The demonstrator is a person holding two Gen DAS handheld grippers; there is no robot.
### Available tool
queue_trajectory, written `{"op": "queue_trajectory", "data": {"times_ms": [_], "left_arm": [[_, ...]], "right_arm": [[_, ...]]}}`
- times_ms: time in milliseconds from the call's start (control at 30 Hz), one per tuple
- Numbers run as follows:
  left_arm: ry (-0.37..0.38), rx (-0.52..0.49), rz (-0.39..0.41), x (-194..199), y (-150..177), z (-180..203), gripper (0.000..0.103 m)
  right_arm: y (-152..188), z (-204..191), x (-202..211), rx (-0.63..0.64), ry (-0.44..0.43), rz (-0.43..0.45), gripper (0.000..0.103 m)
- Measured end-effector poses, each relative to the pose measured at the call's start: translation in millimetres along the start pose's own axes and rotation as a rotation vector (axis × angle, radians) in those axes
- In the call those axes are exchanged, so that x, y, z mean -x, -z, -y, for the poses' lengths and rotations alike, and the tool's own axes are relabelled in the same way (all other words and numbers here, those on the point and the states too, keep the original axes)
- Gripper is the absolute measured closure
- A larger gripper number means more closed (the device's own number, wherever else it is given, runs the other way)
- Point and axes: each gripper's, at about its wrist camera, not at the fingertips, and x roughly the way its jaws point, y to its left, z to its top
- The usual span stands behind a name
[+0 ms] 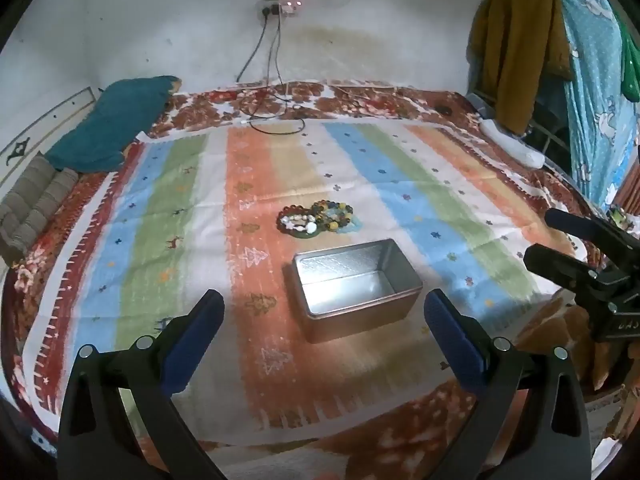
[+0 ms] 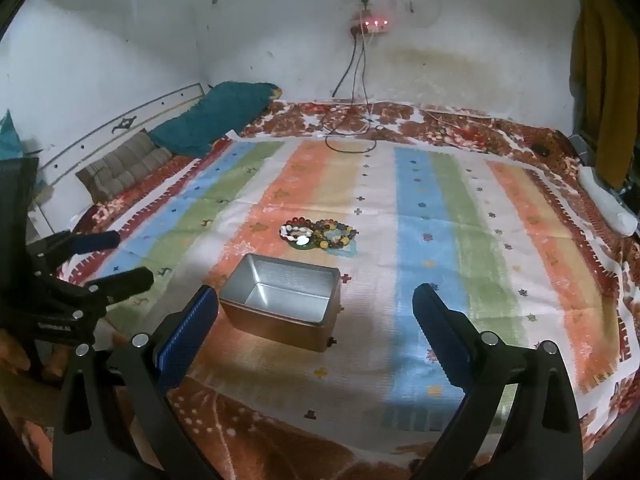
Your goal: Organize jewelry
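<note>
A pile of beaded bracelets point(image 1: 316, 221) lies on the striped cloth point(image 1: 160, 208), just beyond an open, empty metal tin point(image 1: 356, 292). My left gripper point(image 1: 324, 304) is open and empty, held above the cloth in front of the tin. My right gripper point(image 2: 316, 300) is open and empty too, near the tin point(image 2: 280, 300). The bracelets also show in the right wrist view point(image 2: 318, 234). Each gripper appears at the edge of the other's view: the right one point(image 1: 540, 236) and the left one point(image 2: 128, 256).
A teal pillow point(image 1: 116, 124) and a striped cushion point(image 1: 32, 204) lie at the far left of the bed. Cables point(image 1: 276, 116) run from a wall socket point(image 1: 280, 8) onto the bed. Clothes point(image 1: 560, 60) hang at the right.
</note>
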Motion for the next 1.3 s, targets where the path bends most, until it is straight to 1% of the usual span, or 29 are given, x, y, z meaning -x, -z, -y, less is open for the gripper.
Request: {"op": "queue_trajectory", "data": {"times_ms": [67,100,133,200,233,333,467,800,1033,1300], "left_arm": [[0.001,0.007,-0.008,-3.7,-1.8,-1.6,0.005],[-0.004,0.014,-0.025,-8.9,-4.5,-4.8,0.005],[-0.016,-0.003,-0.013,-4.7,-2.6,-0.5,0.005],[-0.010,-0.003,0.024,-0.9,-1.7,1.1,0.006],[0.000,0.004,0.035,0.9,-0.1,-3.8,0.005],[-0.012,0.002,0.040,7.3,-2.9,-0.8,0.005],[-0.010,0.011,0.048,7.8,0.5,-3.3,0.006],[-0.031,0.017,0.022,1.5,-0.4,-4.9,0.006],[-0.032,0.023,0.020,0.1,0.3,-5.5,0.006],[-0.034,0.021,0.021,0.5,-0.7,-5.6,0.006]], "right_arm": [[-1.1,-2.1,-0.6,0.004,0.008,-0.010,0.004],[-1.6,-2.8,-0.5,0.001,0.004,-0.010,0.004],[-2.0,-3.4,-0.4,-0.002,0.002,-0.009,0.004],[-2.6,-4.4,-0.3,-0.006,0.006,-0.010,0.004],[1.0,2.1,-0.7,-0.007,0.011,-0.014,0.004],[4.0,9.4,-4.5,-0.013,0.012,-0.022,0.004],[0.7,6.0,-6.6,-0.007,0.023,-0.034,0.004],[3.2,-0.2,-7.5,-0.006,0.030,-0.039,0.004],[5.4,4.2,-9.2,-0.025,0.047,-0.053,0.004],[2.6,4.3,-11.1,-0.024,0.041,-0.062,0.004]]}}
